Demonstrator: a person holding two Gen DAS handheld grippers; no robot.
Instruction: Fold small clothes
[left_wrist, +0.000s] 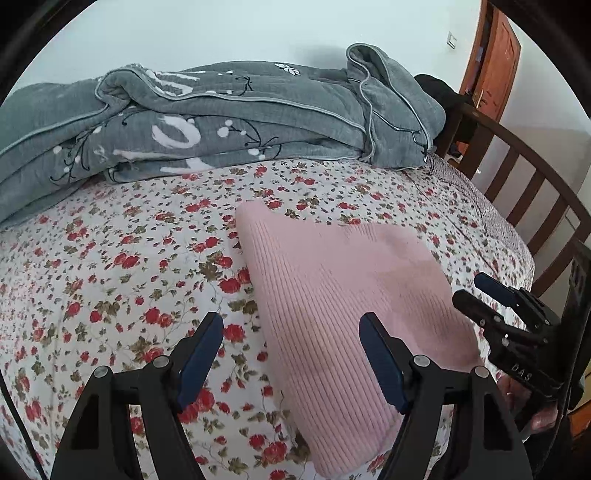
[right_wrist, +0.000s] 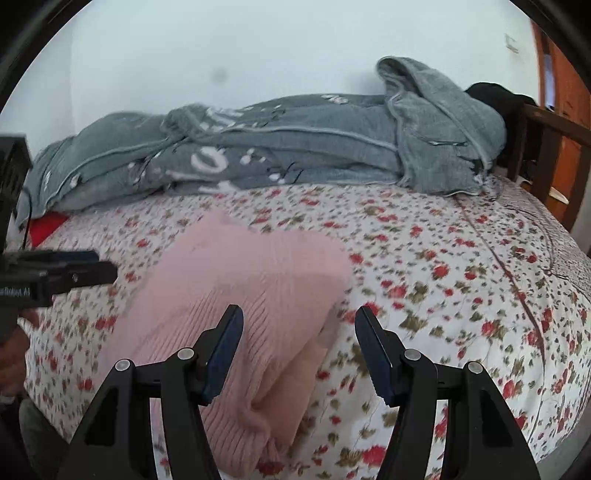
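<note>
The folded pink ribbed knit garment (left_wrist: 343, 314) is lying flat on the bed's white quilted cover printed with small red flowers (left_wrist: 122, 266), toward the near edge of the bed. In the right wrist view the same garment (right_wrist: 236, 295) is showing its layered folded edges bunching at the near end.

The left claw (left_wrist: 291, 362) is hovering just above the cover with its two blue-padded fingers (left_wrist: 199, 365) spreading wide apart and gripping nothing; its right finger is sitting over the garment's near left part, while its left finger is over bare cover beside the garment.

The right claw (right_wrist: 299, 350) is likewise standing open and empty, its left finger over the garment's near right corner and its right finger over the flowered cover just beside it. From the left wrist view the right claw (left_wrist: 476, 291) is appearing at the garment's right edge; whether it is touching the fabric is unclear.

Farther back, a rumpled grey blanket with white lettering and floral motifs (left_wrist: 207, 122) is lying along the wall side of the bed. A dark wooden slatted bed frame (left_wrist: 535, 184) is curving along the right, with a brown wooden door (left_wrist: 495, 66) behind it.
</note>
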